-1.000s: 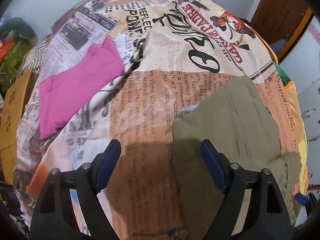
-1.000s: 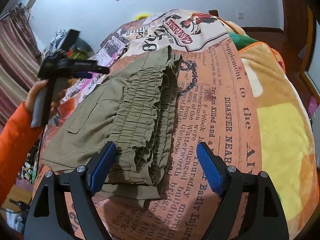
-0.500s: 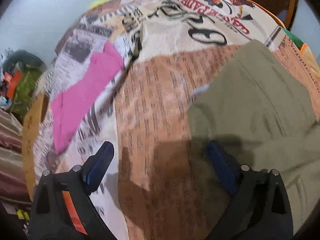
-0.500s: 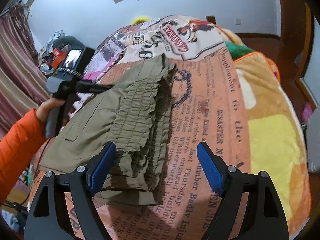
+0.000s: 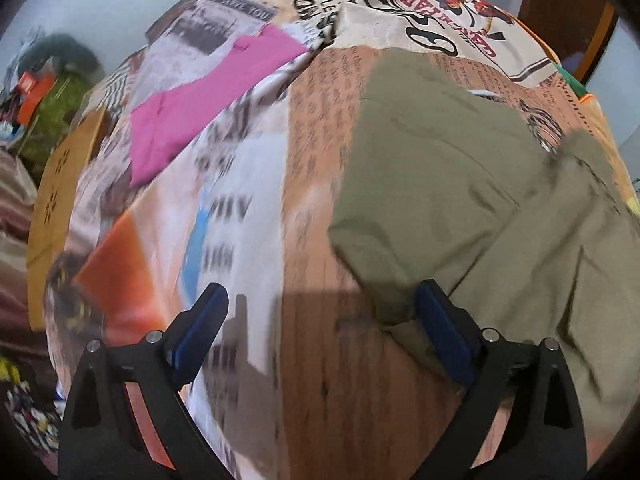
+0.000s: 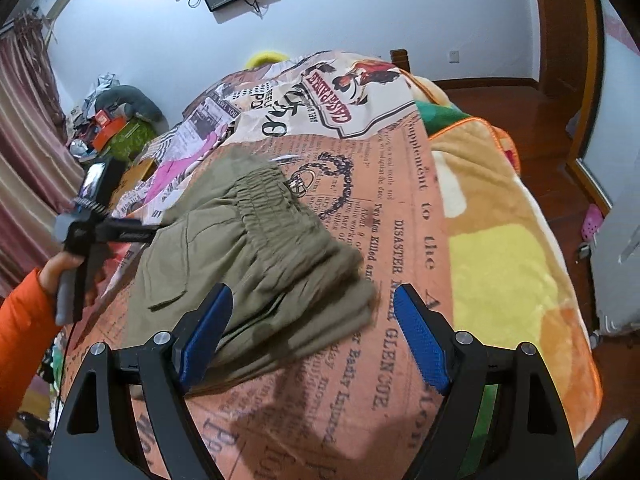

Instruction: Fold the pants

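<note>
The olive-green pants [image 5: 460,184] lie folded on the newspaper-print bedspread [image 5: 320,380]; in the right wrist view the pants [image 6: 256,248] show their gathered waistband toward me. My left gripper [image 5: 320,320] is open and empty, its right finger [image 5: 440,332] at the pants' near folded edge. It also shows in the right wrist view [image 6: 132,232], held by a hand in an orange sleeve at the pants' left side. My right gripper [image 6: 310,320] is open and empty, just in front of the waistband end, its left finger [image 6: 204,328] over the fabric.
A pink garment [image 5: 208,100] lies on the bed beyond the pants, to the left. A yellow-and-orange blanket [image 6: 500,248] covers the bed's right side. Clutter [image 6: 116,128] sits by the curtain at the left. A wooden floor [image 6: 520,108] lies right of the bed.
My left gripper has moved in toward the pants' near edge. My right gripper has shifted so the waistband end lies between its fingers. Both views are blurred by motion.
</note>
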Available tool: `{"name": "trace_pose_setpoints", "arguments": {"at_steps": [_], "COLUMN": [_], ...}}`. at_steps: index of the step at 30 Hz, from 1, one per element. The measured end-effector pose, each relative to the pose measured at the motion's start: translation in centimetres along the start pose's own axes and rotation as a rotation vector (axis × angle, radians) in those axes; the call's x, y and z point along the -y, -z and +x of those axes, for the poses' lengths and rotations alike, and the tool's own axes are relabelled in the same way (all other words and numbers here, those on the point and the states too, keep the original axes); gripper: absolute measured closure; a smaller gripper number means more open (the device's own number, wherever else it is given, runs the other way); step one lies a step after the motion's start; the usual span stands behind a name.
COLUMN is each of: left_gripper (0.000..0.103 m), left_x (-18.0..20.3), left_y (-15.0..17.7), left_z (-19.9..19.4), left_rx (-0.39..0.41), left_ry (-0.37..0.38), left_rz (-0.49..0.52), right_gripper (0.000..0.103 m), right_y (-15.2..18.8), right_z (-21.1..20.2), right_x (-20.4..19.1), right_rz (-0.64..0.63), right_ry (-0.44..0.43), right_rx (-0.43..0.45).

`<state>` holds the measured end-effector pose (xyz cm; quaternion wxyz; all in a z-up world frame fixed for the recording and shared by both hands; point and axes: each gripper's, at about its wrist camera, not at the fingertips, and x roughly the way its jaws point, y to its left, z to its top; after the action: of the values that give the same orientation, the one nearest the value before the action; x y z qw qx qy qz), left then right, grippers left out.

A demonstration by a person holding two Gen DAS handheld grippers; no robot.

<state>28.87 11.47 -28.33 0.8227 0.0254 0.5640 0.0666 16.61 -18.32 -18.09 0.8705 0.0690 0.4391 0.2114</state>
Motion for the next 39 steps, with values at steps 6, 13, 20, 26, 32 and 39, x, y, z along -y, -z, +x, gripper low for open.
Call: {"name": "trace_pose_setpoints", "arguments": {"at_steps": [6,13,20,26,32,39], "left_gripper": [0.007,0.007,0.007,0.01,0.01,0.01], "left_x": [-1.1,-1.5,-5.1,-7.4,-6.3,-1.3], "left_y": [5.1,9.4,10.9,11.7,9.3,3.9], "left_z": [-2.8,-5.1,-5.2,-4.9,-8.2,-9.8], "left_rx": [0.008,0.041,0.032,-0.003,0.1,0.178], "left_ry": [0.066,0.135,0.081,0.051,0.101,0.199], "left_rz": [-0.09,-0.152,-0.242,-0.269,-0.233,-0.117], "right_gripper": [0.023,0.023,0.024,0.039,0.039,0.048], "right_y": [0.7,1.3,2.3,2.7,0.7,-2.9], "right_z": [-0.6,0.1,2.6,3.1,1.3,1.9], "right_x": [-0.3,-0.6,-0.7,-0.9,-1.9,-2.9], "right_rz": [-0.022,-0.032,-0.066,-0.088,-0.112,-0.163], "right_ry": [0.013,0.007,0.04,0.022,-0.009,-0.037], "right_rx": [0.001,-0.018,-0.076,-0.119,-0.039,0.025]}}
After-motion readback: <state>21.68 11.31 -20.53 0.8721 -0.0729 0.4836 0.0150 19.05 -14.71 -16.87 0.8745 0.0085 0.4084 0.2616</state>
